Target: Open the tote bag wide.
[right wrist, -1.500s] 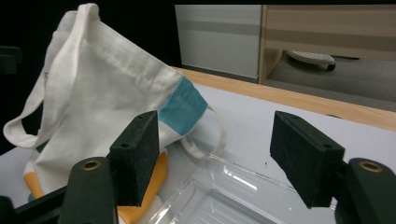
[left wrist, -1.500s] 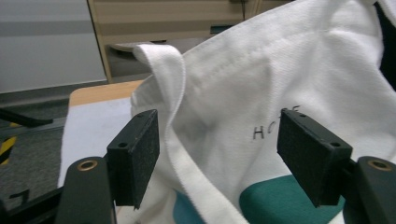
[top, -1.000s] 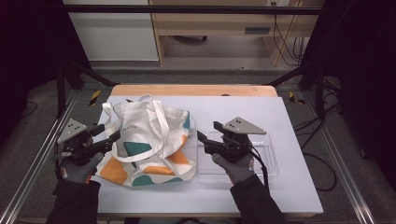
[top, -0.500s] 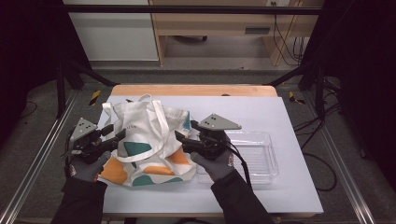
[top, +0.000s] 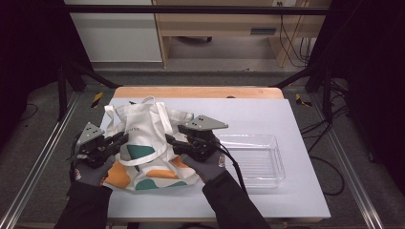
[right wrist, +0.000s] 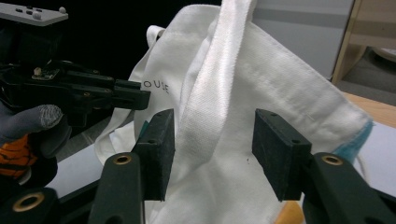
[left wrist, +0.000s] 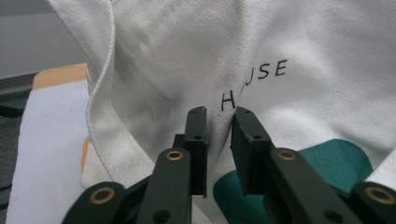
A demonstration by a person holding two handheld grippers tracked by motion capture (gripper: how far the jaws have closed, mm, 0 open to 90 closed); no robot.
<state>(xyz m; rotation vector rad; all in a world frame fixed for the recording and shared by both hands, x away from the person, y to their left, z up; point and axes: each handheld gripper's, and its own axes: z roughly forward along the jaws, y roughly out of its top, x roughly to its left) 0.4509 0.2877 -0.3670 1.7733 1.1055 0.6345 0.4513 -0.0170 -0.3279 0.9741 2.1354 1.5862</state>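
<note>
My left tongs (top: 119, 139) at tote bag (top: 143, 129) left edge, jaws just closing, fold of cloth pinched between, print partly hidden. Bag lies on white surface (top: 296, 119), left half. My right tongs (top: 171, 141) at bag's right side, narrowing but still apart, strap (right wrist: 210, 93) between pads untouched. Bag bottom cut off.

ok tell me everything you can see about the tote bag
The tote bag is off-white woven cloth with white strap handles, black lettering and teal and orange shapes. It lies rumpled on the white table, left of a clear plastic tray. The left gripper, whose jaws have just been closing, pinches a fold by the lettering. The right gripper, also closing, straddles a strap, pads not yet touching it.
</note>
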